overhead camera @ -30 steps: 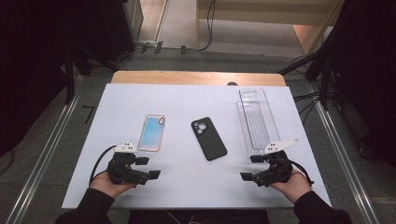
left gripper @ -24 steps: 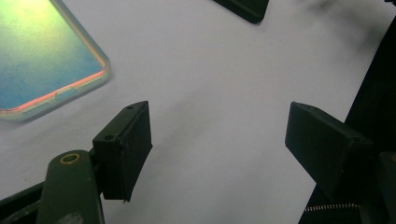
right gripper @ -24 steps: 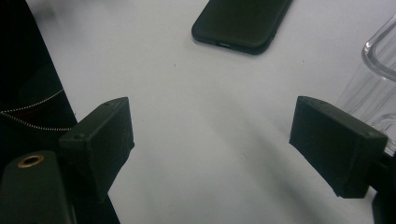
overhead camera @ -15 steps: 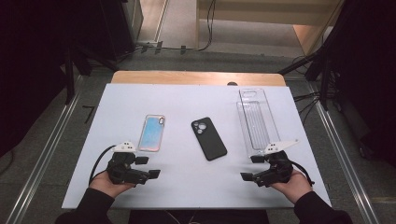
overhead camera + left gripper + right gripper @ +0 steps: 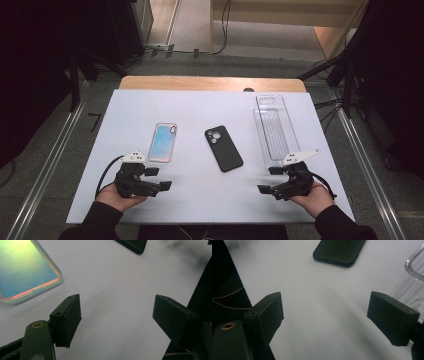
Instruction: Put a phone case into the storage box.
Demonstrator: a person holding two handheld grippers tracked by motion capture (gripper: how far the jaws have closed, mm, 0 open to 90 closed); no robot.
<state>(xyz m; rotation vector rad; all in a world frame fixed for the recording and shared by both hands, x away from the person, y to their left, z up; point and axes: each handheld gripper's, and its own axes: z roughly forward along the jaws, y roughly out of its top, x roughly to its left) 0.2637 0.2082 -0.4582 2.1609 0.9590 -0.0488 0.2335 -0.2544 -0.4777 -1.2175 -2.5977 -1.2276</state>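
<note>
Phones (image 5: 223, 148): 1 black | iridescent cases (image 5: 163, 142): 1 | clear trays (image 5: 273, 126): 1

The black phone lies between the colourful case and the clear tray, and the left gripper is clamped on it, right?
Not clamped. In the left gripper view the left gripper stands open over bare table; the black phone lies untouched between the colourful case and the clear tray.

Table (image 5: 200, 110) bears three things in row. Phone case (image 5: 163, 142) at left, phone (image 5: 223, 148) in middle, clear tray (image 5: 274, 127) at right, all apart. Left gripper (image 5: 162, 186) on table near front edge, just before phone case. Right gripper (image 5: 265, 190) near front edge, just before tray's near end. Phone between both grippers, farther back.
</note>
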